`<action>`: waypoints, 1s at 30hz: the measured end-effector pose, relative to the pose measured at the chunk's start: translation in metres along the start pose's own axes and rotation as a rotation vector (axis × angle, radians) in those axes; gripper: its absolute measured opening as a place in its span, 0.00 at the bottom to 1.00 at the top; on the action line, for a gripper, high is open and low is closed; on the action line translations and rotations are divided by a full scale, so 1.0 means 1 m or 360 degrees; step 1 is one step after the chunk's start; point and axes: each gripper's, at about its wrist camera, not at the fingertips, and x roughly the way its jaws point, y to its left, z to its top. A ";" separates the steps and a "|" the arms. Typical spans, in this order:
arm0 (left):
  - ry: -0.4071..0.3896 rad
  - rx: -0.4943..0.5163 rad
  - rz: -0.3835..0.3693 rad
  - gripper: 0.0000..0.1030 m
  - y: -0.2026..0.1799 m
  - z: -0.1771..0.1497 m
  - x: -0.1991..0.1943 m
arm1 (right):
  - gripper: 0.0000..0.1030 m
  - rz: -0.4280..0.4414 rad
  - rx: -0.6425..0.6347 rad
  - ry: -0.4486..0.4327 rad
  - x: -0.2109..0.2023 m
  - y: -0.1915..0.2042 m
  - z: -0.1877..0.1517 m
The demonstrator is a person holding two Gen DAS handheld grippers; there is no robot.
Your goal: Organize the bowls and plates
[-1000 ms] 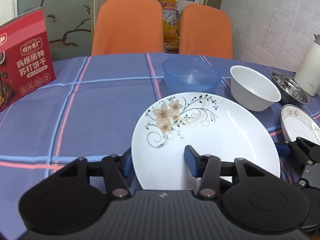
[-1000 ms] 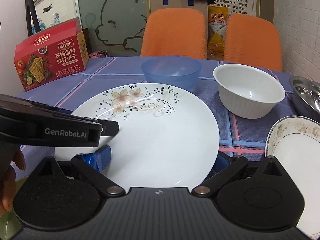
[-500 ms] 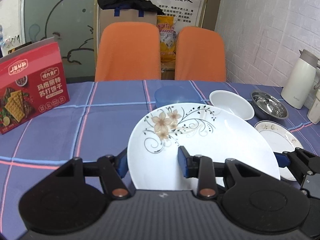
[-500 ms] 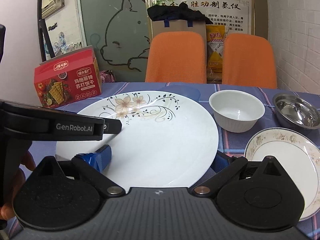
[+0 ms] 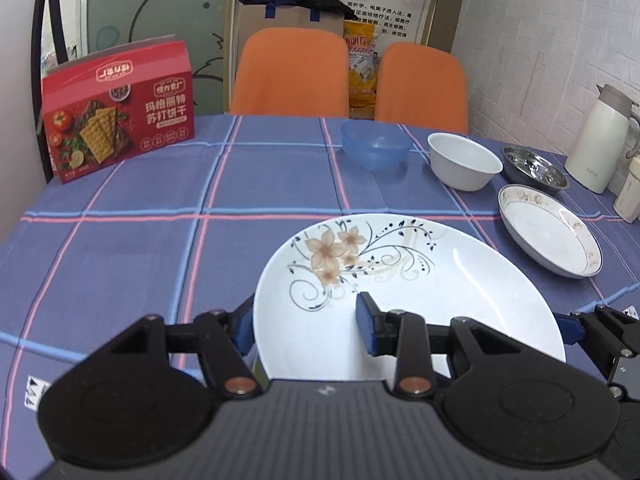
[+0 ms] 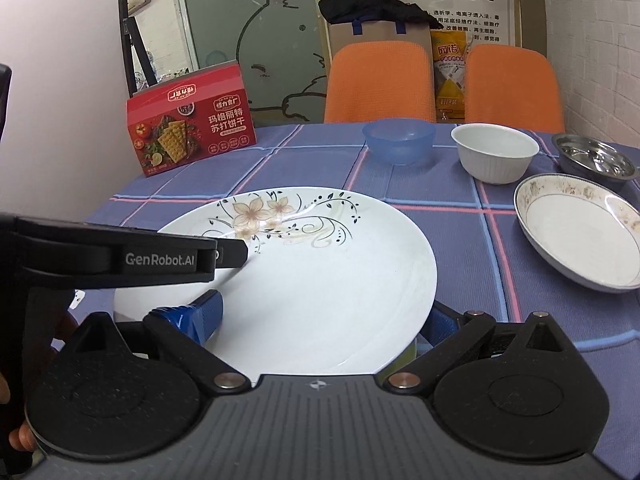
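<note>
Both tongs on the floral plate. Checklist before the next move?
1. Left tongs gripping the floral plate: ok, the rim sits between the fingers, one on the top face and one under the edge.
2. Right tongs gripping the opposite rim: ok, same arrangement.
3. Plate carries nothing: ok, the face is bare.
4. Plate roughly level: ok in both views.
5. Tablecloth ahead is open: ok, bare up to the blue bowl; the patterned-rim plate lies apart to the right.
6. Underside clear of the table: cannot tell, it is hidden.
</note>
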 end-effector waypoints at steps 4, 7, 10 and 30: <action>0.0040 -0.0027 -0.0013 0.34 0.002 -0.018 -0.004 | 0.87 0.0005 -0.0006 0.0028 -0.003 0.003 -0.012; 0.0056 -0.0040 -0.0028 0.34 0.005 -0.025 -0.001 | 0.87 -0.0005 -0.0032 0.0023 -0.002 0.005 -0.019; 0.0062 -0.0072 -0.0066 0.36 0.008 -0.029 0.001 | 0.87 -0.0021 -0.0063 0.0017 -0.001 0.006 -0.020; -0.0176 0.0051 -0.0038 0.99 -0.021 -0.002 -0.018 | 0.86 -0.0116 0.0113 -0.0089 -0.026 -0.040 -0.017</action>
